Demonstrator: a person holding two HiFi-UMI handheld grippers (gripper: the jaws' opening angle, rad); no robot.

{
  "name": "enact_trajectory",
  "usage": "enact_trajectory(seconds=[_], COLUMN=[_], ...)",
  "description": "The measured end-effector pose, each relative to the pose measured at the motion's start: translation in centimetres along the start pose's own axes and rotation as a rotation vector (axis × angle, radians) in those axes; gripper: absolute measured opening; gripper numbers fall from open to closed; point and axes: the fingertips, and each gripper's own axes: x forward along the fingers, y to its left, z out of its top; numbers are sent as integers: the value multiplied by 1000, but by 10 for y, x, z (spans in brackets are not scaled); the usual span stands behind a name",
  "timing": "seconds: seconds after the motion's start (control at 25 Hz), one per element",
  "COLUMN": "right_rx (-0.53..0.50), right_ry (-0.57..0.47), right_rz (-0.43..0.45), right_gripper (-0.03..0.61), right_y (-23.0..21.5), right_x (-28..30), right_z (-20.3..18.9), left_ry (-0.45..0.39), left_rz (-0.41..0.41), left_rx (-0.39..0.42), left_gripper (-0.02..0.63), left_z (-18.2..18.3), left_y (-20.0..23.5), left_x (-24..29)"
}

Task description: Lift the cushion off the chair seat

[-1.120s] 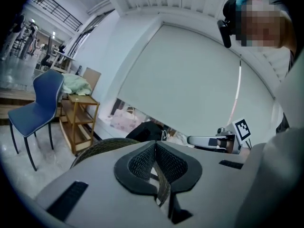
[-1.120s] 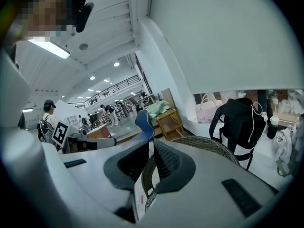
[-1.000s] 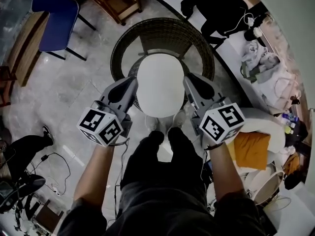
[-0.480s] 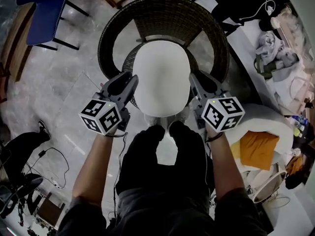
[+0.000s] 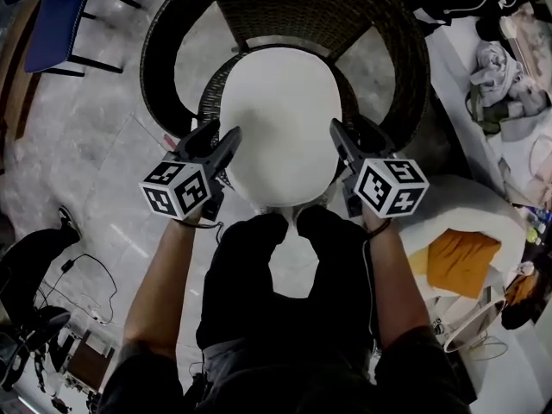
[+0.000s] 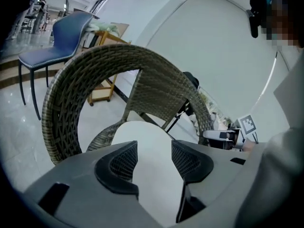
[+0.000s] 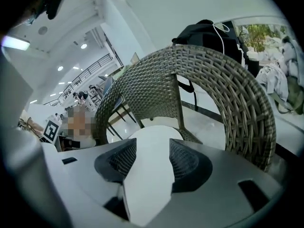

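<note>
**Colleague:** Where's the cushion?

**Me:** The white cushion [image 5: 280,123] lies flat on the seat of the wicker chair [image 5: 293,11]. Its near edge faces me and the chair's curved back wraps round its far side.

**Colleague:** And your tools?

**Me:** My left tool [image 5: 226,141] is at the cushion's near-left rim and my right tool [image 5: 341,132] at its near-right rim. Both have just been opening. The jaws of each stand apart with the cushion's edge in the gap (white fills that gap in both gripper views), and I see no pad pressing on it, so neither tool grips anything.

**Colleague:** Anything else nearby?

**Me:** A blue chair [image 5: 52,15] stands on the floor at the far left. An orange pillow [image 5: 457,261] lies at the near right, well apart from the wicker chair.
</note>
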Motion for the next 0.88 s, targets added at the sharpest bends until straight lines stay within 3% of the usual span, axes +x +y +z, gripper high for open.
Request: enact_trajectory(seconds=[0.4,0.88], right_rx=[46,118], right_ry=[56,116], right_rz=[-52,-121], right_gripper=[229,245], right_y=[-27,-50], right_x=[29,54], right_z=[-52,-94], left_ry=[64,134], left_rz=[75,142], left_rx=[-12,-73], left_gripper=[276,298], left_z=[-43,-75], left_y=[42,75], left_x=[24,42])
